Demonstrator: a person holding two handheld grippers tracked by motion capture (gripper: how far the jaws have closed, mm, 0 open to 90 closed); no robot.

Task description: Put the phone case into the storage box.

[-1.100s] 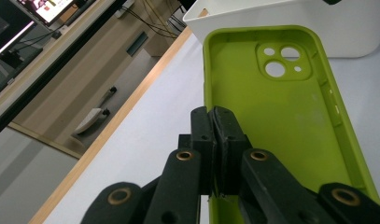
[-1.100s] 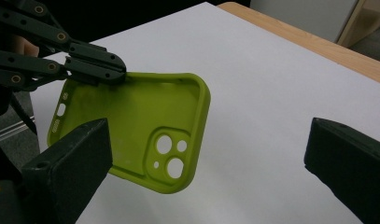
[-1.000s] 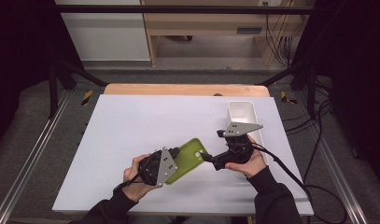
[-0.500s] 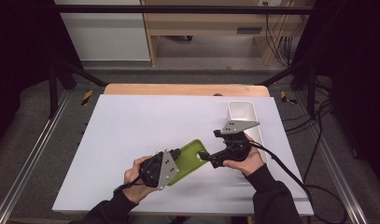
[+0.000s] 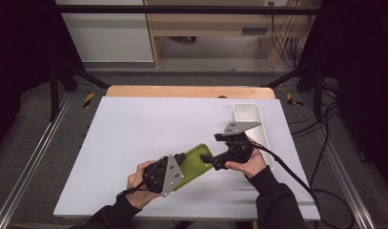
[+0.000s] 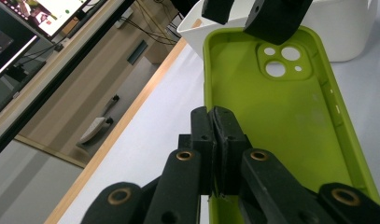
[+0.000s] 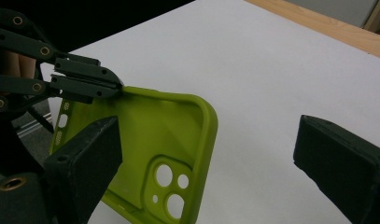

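Note:
A lime-green phone case (image 5: pixel 195 163) is held just above the white table, its hollow side up. My left gripper (image 5: pixel 181 161) is shut on the case's long edge (image 6: pixel 214 135) near the bottom end. The case (image 6: pixel 281 116) runs away from it, with the camera cut-outs at the far end. My right gripper (image 5: pixel 210 162) is open at that camera end. In the right gripper view its jaws (image 7: pixel 211 163) stand wide apart, with the case's corner (image 7: pixel 150 135) lying between them and touching neither.
A white rectangular tray (image 5: pixel 249 117) stands at the table's right side, just behind the right hand; its wall (image 6: pixel 346 28) is close beyond the case. The white table top (image 5: pixel 148 124) stretches to the left and back, with a wooden strip along its far edge.
My right gripper has moved left, closing in on the case's camera end. The left gripper and the case have barely shifted.

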